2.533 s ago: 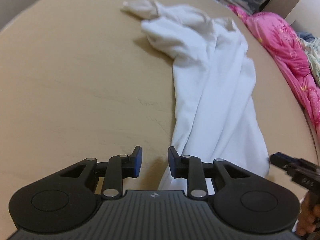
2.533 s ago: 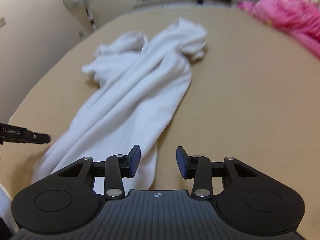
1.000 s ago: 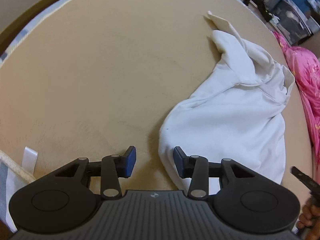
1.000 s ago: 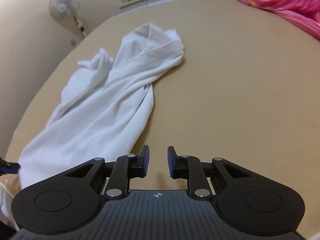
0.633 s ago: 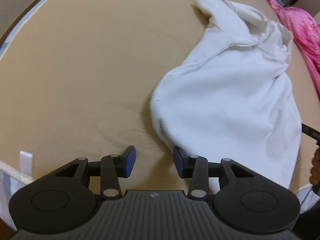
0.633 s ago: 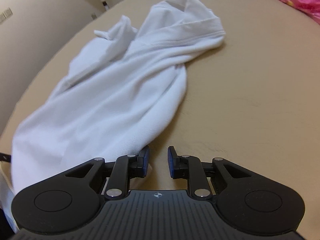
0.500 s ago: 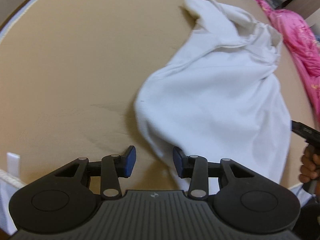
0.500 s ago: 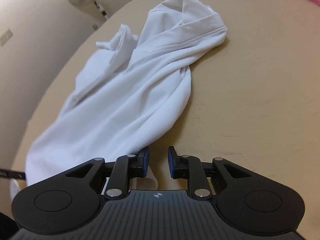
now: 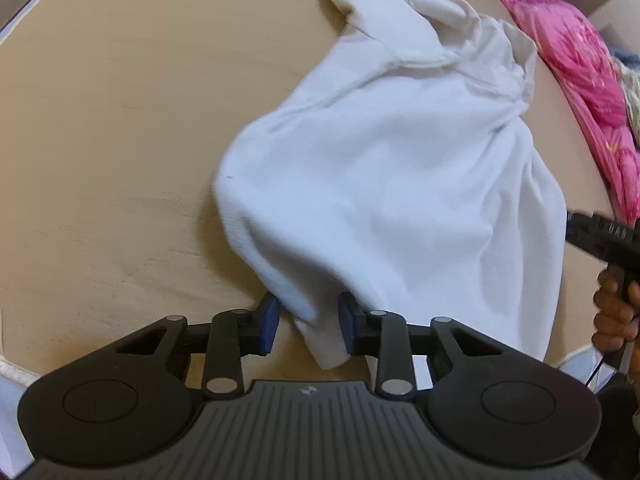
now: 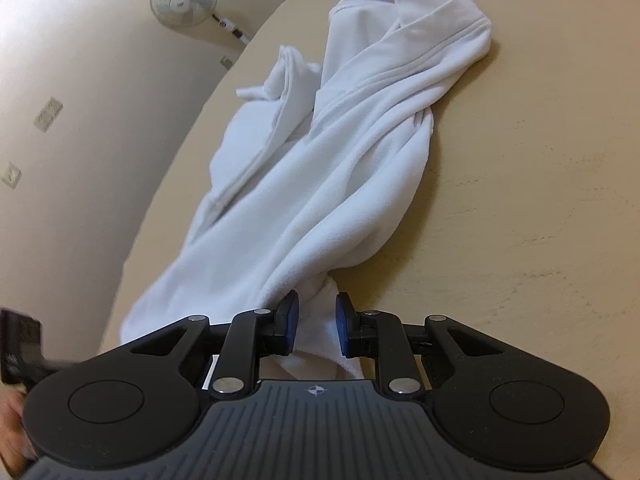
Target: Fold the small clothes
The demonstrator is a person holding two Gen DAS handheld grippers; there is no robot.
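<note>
A small white garment (image 9: 384, 184) lies crumpled lengthwise on a tan table (image 9: 112, 128). My left gripper (image 9: 308, 326) has its jaws apart, with the garment's near left corner between them; the blue pads do not press the cloth. My right gripper (image 10: 316, 326) has its jaws narrowly apart around the garment's near right corner (image 10: 320, 332); the cloth fills the gap, and I cannot tell whether it is pinched. The garment (image 10: 332, 152) runs away from the right gripper toward its collar end. The right gripper's body (image 9: 600, 236) shows at the right edge of the left wrist view.
A pink quilt (image 9: 580, 64) lies beyond the table's far right edge. A standing fan (image 10: 182, 0) and a cream wall (image 10: 80, 100) are to the left in the right wrist view. The table's near edge runs just below both grippers.
Both grippers have moved in onto the garment's near end. The cloth corners now sit between the jaws of each. The garment's near end has spread wider across the table.
</note>
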